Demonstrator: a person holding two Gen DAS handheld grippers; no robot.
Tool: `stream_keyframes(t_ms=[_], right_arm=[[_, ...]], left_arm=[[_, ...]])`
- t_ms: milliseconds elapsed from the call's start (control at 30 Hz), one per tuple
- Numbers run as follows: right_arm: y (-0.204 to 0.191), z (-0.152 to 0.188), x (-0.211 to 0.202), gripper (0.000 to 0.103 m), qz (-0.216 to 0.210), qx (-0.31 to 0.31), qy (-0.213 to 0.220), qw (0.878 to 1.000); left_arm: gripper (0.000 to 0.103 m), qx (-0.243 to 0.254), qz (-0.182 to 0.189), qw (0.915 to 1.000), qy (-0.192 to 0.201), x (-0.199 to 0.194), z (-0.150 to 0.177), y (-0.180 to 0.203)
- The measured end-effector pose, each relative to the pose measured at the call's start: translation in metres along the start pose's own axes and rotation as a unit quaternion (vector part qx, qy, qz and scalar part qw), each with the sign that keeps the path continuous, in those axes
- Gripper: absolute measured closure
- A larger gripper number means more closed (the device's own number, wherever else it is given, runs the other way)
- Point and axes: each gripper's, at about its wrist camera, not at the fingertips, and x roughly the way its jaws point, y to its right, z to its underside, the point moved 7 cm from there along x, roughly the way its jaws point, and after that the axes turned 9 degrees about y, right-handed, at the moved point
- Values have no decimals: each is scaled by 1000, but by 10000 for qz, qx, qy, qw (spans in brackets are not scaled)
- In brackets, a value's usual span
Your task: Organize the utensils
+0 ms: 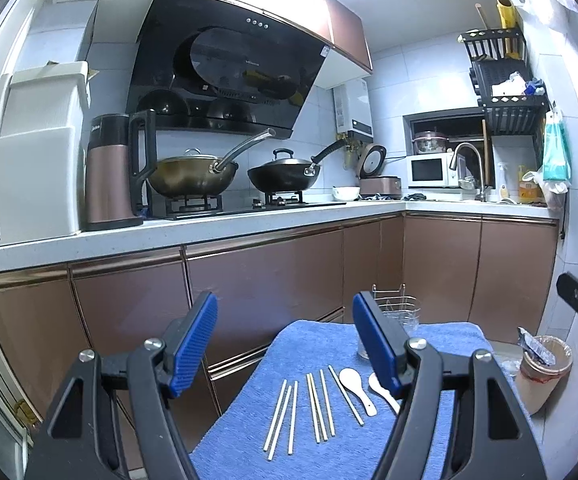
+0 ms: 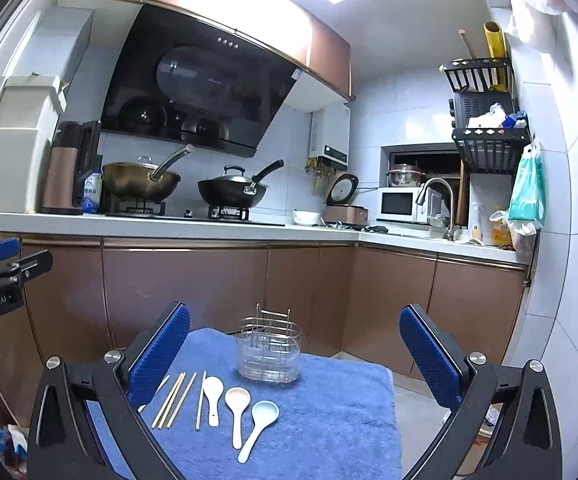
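Lying in a loose row on the blue towel [image 2: 329, 420] are the chopsticks [image 1: 317, 410] and three spoons [image 2: 235, 410], all flat and none yet in the clear caddy [image 2: 269, 354], which stands in its wire frame at the towel's far side. I hold my left claw [image 1: 285, 344] wide apart and empty above the chopsticks; my right claw [image 2: 295, 356] is likewise wide and empty, hovering over the spoons and caddy. Risks noted: the chopsticks are thin and lie nearly touching, so a pinch may lift several or roll one off the towel's edge. The spoons look smooth and may slip or pivot between the pads. The caddy looks light, so a careless insertion could tip it. A waste bin [image 1: 541, 376] stands just beside the towel.
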Motion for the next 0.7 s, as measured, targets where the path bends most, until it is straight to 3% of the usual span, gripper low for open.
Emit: stream_keyframes(t_ms=[367, 700], right_arm=[[2, 4, 12, 0, 33, 78, 162, 9998], [4, 23, 44, 0, -77, 74, -115, 9999]], left_arm=[[31, 31, 69, 9999, -119, 21, 7, 7], [29, 47, 48, 9992, -404, 58, 24, 16]])
